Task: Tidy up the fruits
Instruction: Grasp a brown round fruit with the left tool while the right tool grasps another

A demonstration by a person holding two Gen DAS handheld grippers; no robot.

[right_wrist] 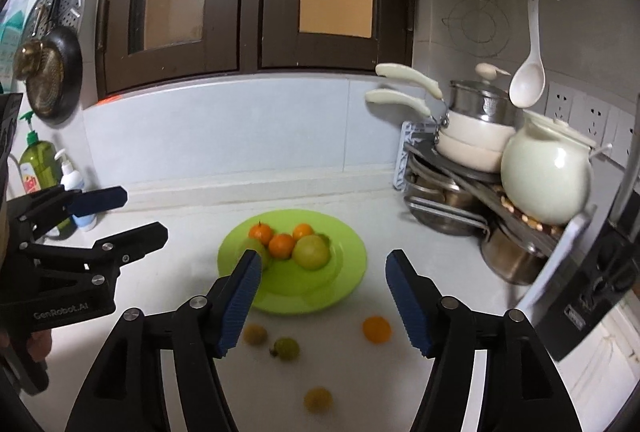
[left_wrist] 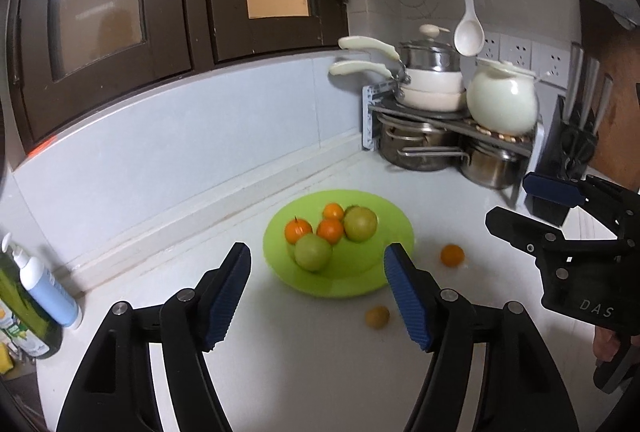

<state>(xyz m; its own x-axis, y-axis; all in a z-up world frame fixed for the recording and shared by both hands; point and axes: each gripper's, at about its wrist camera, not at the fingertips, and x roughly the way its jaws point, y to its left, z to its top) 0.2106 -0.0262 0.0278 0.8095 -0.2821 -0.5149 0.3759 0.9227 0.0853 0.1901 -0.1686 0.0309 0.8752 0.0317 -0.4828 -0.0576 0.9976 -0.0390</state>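
Observation:
A green plate (left_wrist: 384, 272) (right_wrist: 344, 272) on the white counter holds three oranges (left_wrist: 298, 230) and two green fruits (left_wrist: 360, 224). Loose on the counter lie an orange (left_wrist: 452, 255) (right_wrist: 376, 329), a small yellow fruit (left_wrist: 377, 316) (right_wrist: 255, 334), a small green fruit (right_wrist: 286, 348) and another yellow fruit (right_wrist: 318, 398). My left gripper (left_wrist: 318, 280) is open and empty, just above the plate's near rim; it also shows in the right wrist view (right_wrist: 138, 213). My right gripper (right_wrist: 322, 296) is open and empty over the plate's front edge; it also shows in the left wrist view (left_wrist: 512, 199).
A rack with stacked pots and pans (left_wrist: 432, 111) (right_wrist: 472, 167) and a white jar (left_wrist: 502, 99) fills the back right corner. A knife block (left_wrist: 568, 147) stands to the right. Soap bottles (left_wrist: 44, 288) (right_wrist: 40, 167) stand at the left. Dark window frames (left_wrist: 160, 11) rise behind.

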